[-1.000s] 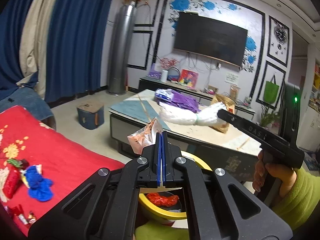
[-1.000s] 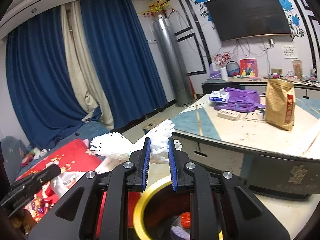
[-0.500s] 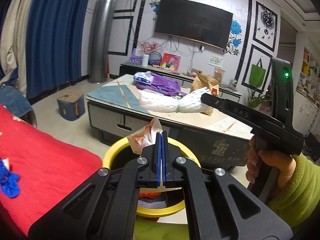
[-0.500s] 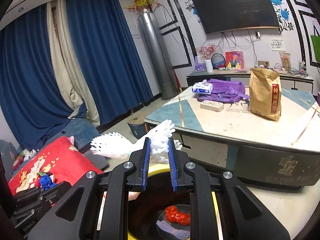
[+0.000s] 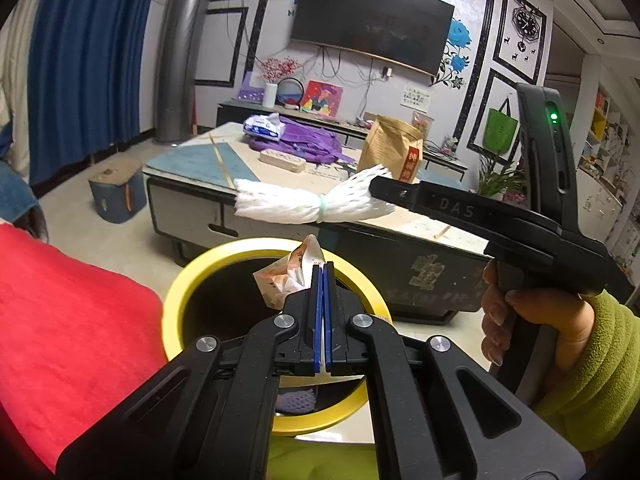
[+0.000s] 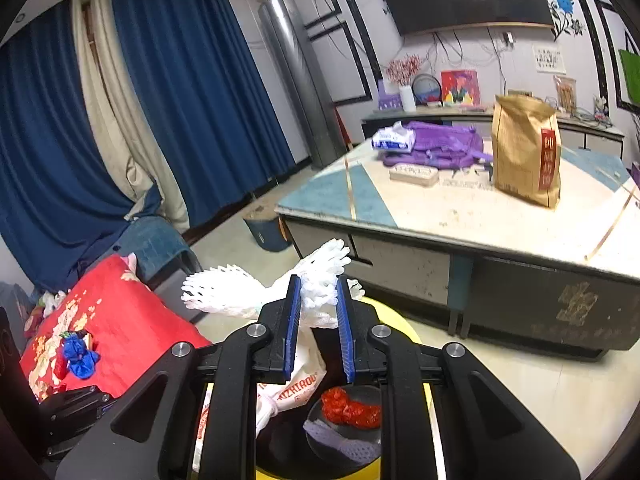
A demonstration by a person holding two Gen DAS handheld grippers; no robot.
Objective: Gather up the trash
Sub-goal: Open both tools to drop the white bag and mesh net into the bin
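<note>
My left gripper (image 5: 322, 268) is shut on a crumpled orange-and-white plastic bag (image 5: 287, 276), held over the yellow-rimmed black bin (image 5: 182, 284). My right gripper (image 6: 319, 292) is shut on a white foam fruit net (image 6: 224, 294), held above the same bin (image 6: 402, 320). In the left wrist view the net (image 5: 292, 206) juts left from the right gripper's fingers (image 5: 394, 192), above the bin's far rim. Inside the bin lie a red wrapper (image 6: 350, 408) and a pale foam net (image 6: 340, 440). The bag (image 6: 296, 388) hangs inside the bin opening.
A red floral blanket (image 6: 120, 320) lies left of the bin, with a blue wad (image 6: 78, 358) and small scraps on it. A low coffee table (image 6: 500, 216) stands behind the bin, bearing a brown paper bag (image 6: 526, 152), purple bag (image 6: 440, 144) and tissue pack (image 6: 392, 140).
Both grippers have swung from over the blanket to above the bin, still holding their loads. The bag now hangs lower, inside the bin opening.
</note>
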